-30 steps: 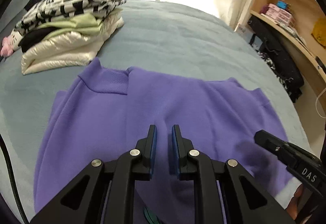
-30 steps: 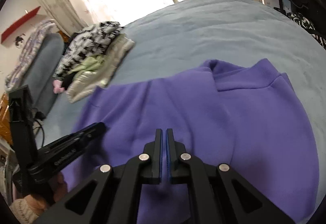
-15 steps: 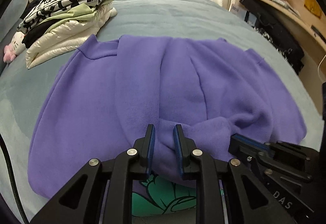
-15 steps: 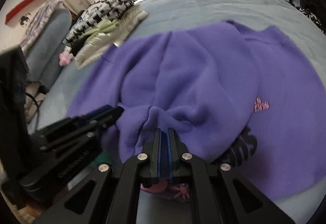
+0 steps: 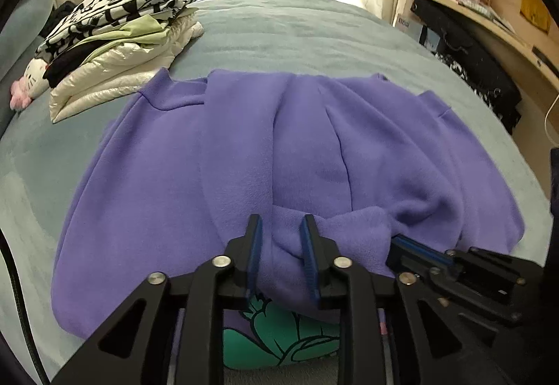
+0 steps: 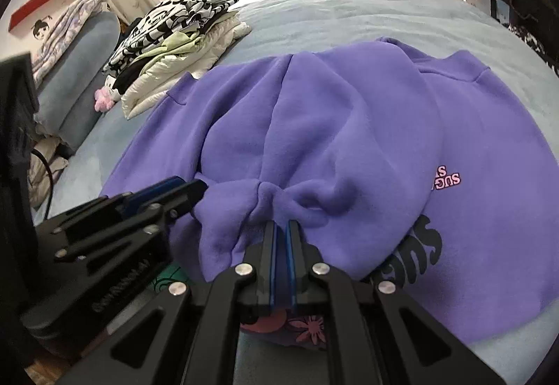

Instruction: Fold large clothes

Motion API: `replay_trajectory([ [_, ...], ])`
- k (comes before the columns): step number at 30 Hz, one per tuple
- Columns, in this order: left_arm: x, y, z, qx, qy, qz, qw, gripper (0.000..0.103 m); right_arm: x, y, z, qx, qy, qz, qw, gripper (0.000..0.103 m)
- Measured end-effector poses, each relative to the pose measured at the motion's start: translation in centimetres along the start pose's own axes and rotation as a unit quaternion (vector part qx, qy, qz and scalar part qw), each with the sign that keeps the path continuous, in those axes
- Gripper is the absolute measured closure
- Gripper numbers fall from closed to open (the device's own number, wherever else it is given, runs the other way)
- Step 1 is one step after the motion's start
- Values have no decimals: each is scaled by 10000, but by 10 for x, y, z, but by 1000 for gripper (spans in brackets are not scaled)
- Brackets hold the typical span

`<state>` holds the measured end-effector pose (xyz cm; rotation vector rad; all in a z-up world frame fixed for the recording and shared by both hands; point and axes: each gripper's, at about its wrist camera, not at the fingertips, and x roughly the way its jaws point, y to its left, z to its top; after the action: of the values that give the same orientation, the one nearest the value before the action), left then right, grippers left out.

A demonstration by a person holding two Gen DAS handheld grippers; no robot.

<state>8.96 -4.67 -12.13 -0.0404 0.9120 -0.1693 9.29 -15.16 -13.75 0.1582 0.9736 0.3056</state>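
Observation:
A purple sweatshirt [image 5: 314,140] lies on the grey-blue bed [image 5: 297,28], its far part doubled over toward me so the green print at the near edge is half covered. My left gripper [image 5: 279,227] points down at the folded edge. Its jaws are opening, and a bunched fold lies loose between them. In the right wrist view the sweatshirt [image 6: 349,122] gathers into pleats at my right gripper [image 6: 281,227], which is shut on that pinched fabric. The two grippers sit side by side: the right gripper [image 5: 394,243] shows in the left view, the left gripper [image 6: 195,189] in the right view.
A stack of folded clothes [image 5: 122,35] sits at the bed's far left, with a pink-and-white plush toy [image 5: 28,84] beside it. Wooden shelves [image 5: 489,0] and a black bag [image 5: 478,70] stand to the right of the bed. A grey armchair [image 6: 80,77] stands on the left.
Both grippers pulled the sweatshirt's far part back toward me and down, folding it over the printed front. The left jaws have widened around the fold. The right jaws stayed shut.

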Motion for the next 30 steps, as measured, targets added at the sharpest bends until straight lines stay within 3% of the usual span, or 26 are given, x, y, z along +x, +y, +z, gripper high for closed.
replay_trajectory([
  [3, -15, 2, 1, -68, -170, 25, 9998, 54, 0, 4, -1, -91, -21, -155, 9998, 98],
  [8, -46, 8, 1, -6, -473, 104, 9988, 53, -1, 12, -1, -227, 11, -415, 9989, 98],
  [14, -83, 25, -11, -210, -558, 46, 9982, 51, -17, 23, -1, -172, 105, -727, 9971, 98],
  [22, -123, 50, -35, -478, -631, 45, 9968, 45, -59, 37, -22, -102, -19, -669, 9977, 98],
  [30, -140, 72, -66, -950, -437, -202, 9943, 42, -87, 52, -37, -132, -204, -673, 9974, 98],
])
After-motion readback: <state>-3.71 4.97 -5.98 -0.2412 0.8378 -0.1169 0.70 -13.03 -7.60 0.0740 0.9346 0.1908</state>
